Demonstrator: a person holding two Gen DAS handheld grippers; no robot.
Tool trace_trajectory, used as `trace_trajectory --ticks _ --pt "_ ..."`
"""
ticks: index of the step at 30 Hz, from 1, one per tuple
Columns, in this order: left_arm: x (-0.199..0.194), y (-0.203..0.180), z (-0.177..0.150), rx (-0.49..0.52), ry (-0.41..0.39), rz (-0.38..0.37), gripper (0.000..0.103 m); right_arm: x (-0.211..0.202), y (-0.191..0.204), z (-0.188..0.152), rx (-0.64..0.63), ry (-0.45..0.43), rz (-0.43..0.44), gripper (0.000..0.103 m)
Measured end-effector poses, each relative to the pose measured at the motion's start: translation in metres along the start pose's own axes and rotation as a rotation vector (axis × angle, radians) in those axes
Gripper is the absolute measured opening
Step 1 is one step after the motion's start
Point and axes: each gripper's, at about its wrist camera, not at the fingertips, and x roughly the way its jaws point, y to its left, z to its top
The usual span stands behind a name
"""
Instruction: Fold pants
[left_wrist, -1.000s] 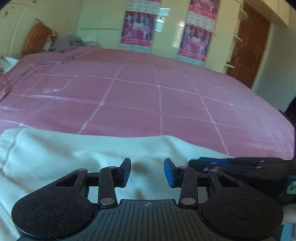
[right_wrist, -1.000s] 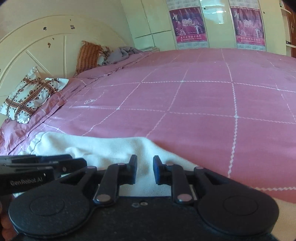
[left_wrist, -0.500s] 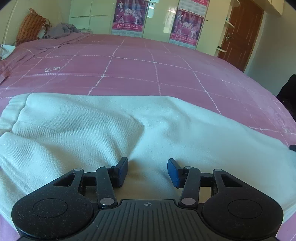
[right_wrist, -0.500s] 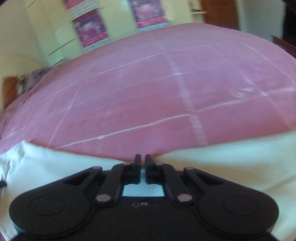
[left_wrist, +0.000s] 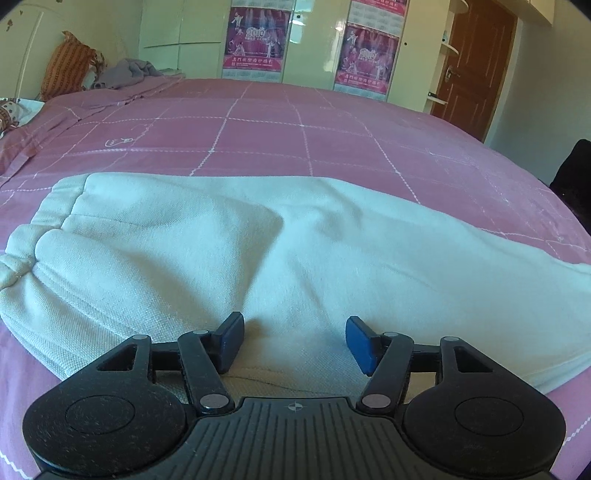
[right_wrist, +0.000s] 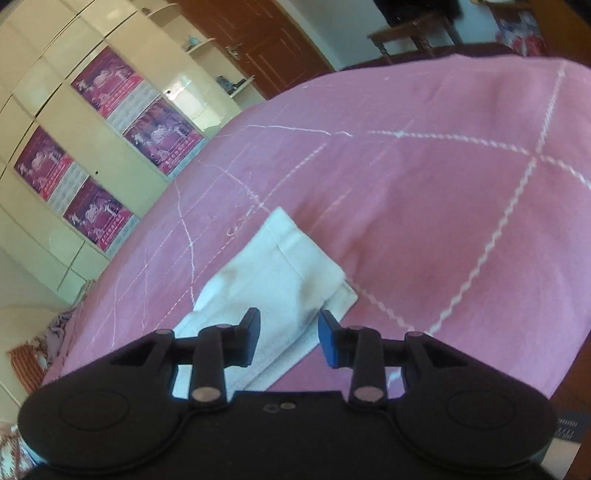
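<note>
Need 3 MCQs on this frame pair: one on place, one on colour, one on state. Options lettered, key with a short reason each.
1. Where do the pants lie?
A. On the pink bedspread
B. On a chair
C. On the floor

2. What colour are the pants?
A. Black
B. Off-white
C. Blue denim

3. How does the left tool stand?
A. Shut on the waistband
B. Open above the pants, gripping nothing
C. Shut on a pillow

Key:
1 A: the left wrist view shows the fabric spread across the checked pink cover.
2 B: the cloth reads pale cream in both views, including the hem end under the right tool.
3 B: its blue pads stand well apart with only flat cloth between them; its jaws have just been opening.
</note>
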Motion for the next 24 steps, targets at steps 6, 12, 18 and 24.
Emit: trace_trajectory --ticks 6,12,18,24 --pt "0.008 0.005 0.003 0.014 -0.012 -0.003 0.062 0.013 -0.007 -0.01 0.164 -0.054 0.0 0.036" --pt "0.007 0.005 0.005 0.012 -0.021 -0.003 0.063 0.032 -0.001 -0.01 0.112 -0.016 -0.013 0.004" --pt "-0.038 0.037 0.01 -0.143 -0.171 0.089 0.063 0.024 -0.005 -0.008 0.096 0.0 -0.004 0.014" --pt "-0.089 0.12 0.008 -0.37 -0.279 0.288 0.063 -0.006 -0.005 -0.027 0.062 -0.106 0.082 0.073"
